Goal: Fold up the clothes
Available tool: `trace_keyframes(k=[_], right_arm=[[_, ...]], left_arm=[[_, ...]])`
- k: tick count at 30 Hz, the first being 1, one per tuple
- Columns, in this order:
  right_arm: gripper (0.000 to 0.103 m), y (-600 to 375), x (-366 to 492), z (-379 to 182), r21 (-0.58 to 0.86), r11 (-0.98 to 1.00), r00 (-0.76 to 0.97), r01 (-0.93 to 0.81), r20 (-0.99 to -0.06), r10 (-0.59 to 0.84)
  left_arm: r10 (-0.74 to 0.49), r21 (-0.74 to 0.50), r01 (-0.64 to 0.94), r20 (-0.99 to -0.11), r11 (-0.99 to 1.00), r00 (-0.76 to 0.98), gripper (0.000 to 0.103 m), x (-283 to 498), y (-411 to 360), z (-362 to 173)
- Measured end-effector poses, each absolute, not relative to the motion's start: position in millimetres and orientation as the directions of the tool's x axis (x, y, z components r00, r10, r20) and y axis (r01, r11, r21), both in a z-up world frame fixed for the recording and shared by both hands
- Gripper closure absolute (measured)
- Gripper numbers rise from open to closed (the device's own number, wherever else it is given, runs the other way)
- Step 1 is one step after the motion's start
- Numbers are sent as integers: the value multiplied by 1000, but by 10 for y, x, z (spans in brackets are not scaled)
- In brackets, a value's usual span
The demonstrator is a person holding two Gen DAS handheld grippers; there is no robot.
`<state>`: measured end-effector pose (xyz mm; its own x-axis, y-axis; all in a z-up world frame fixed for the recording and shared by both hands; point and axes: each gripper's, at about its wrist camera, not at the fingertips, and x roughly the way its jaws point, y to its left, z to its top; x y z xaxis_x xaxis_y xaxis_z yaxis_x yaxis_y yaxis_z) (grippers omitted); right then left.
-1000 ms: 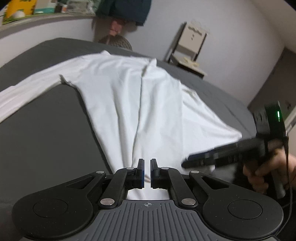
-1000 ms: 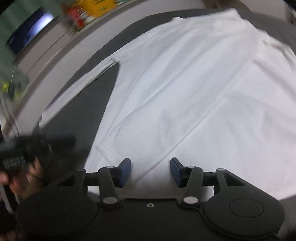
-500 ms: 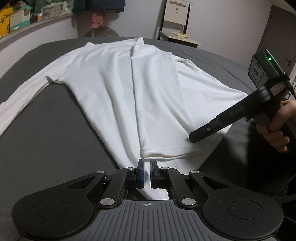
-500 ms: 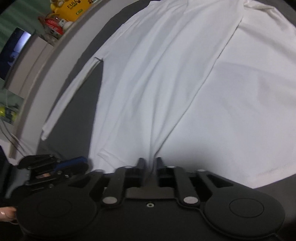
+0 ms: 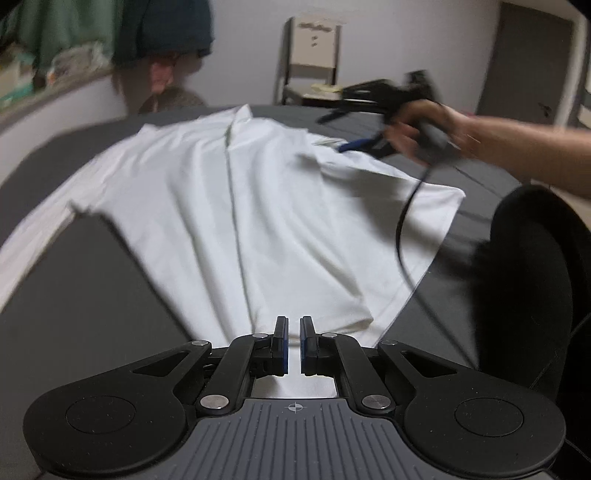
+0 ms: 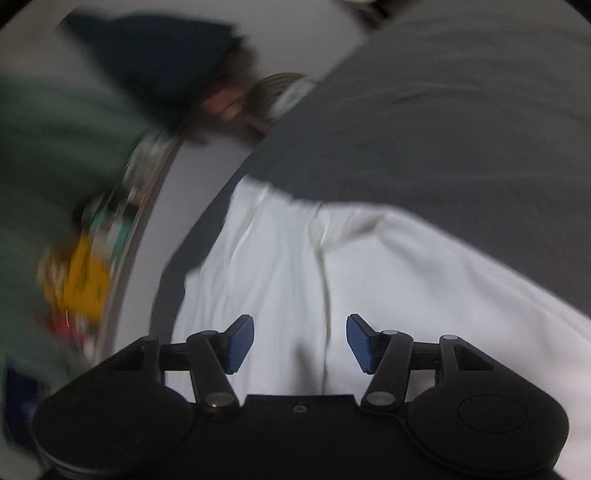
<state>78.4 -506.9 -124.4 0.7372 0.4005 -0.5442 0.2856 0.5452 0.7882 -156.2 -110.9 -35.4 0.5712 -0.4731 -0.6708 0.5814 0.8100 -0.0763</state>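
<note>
A white long-sleeved shirt (image 5: 266, 206) lies flat on a dark grey bed (image 5: 85, 295), its right side folded over the middle. My left gripper (image 5: 291, 347) is at the shirt's near hem, its jaws nearly shut with a narrow gap, and white cloth shows below them. My right gripper (image 6: 300, 341) is open and empty above the shirt's far part (image 6: 295, 280) near the collar. In the left wrist view the right gripper (image 5: 354, 146) shows blurred at the far right of the shirt, held by a bare hand.
A cluttered ledge (image 6: 96, 258) with a yellow pack and hanging dark and green clothes (image 5: 162, 29) runs along the left wall. A chair (image 5: 314, 59) stands behind the bed. A door (image 5: 528, 62) is at the right. A dark rounded shape (image 5: 532, 280) is at the bed's right.
My right gripper has opened and swung from the shirt's near hem up to its far end. My left gripper has stayed at the hem with its jaws unchanged.
</note>
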Motion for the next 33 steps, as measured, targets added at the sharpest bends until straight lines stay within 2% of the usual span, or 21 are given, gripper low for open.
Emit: trace_keyframes(k=[3, 5, 11, 16, 19, 23, 28, 33], right_arm=[[48, -5121, 1095, -1379, 819, 466, 746, 336, -533, 399], [48, -5075, 1238, -1453, 808, 458, 750, 370, -551, 366], [45, -5128, 1518, -1693, 866, 324, 799, 381, -485, 356], [44, -5398, 1578, -1705, 890, 188, 841, 415, -454, 294], [45, -5478, 1591, -1755, 887, 161, 831, 432, -461, 311], [47, -5531, 1475, -1727, 887, 199, 823, 417, -461, 333], [43, -5592, 1276, -1455, 840, 324, 802, 436, -525, 284], [42, -5081, 1770, -812, 712, 668, 797, 217, -524, 300]], left_arm=[[-468, -12, 622, -670, 783, 576, 100, -1499, -1257, -390], [-485, -30, 633, -670, 774, 562, 100, -1407, -1331, -426], [-461, -70, 621, -735, 781, 497, 100, -1168, -1478, -699], [-473, -144, 573, -738, 807, 481, 100, -1140, -1427, -719], [-468, -145, 563, -738, 814, 487, 98, -1168, -1405, -731], [-461, -139, 559, -738, 818, 492, 97, -1163, -1392, -738], [-438, -113, 556, -751, 823, 495, 95, -1179, -1422, -699], [-426, -84, 570, -754, 818, 500, 94, -1190, -1437, -692]])
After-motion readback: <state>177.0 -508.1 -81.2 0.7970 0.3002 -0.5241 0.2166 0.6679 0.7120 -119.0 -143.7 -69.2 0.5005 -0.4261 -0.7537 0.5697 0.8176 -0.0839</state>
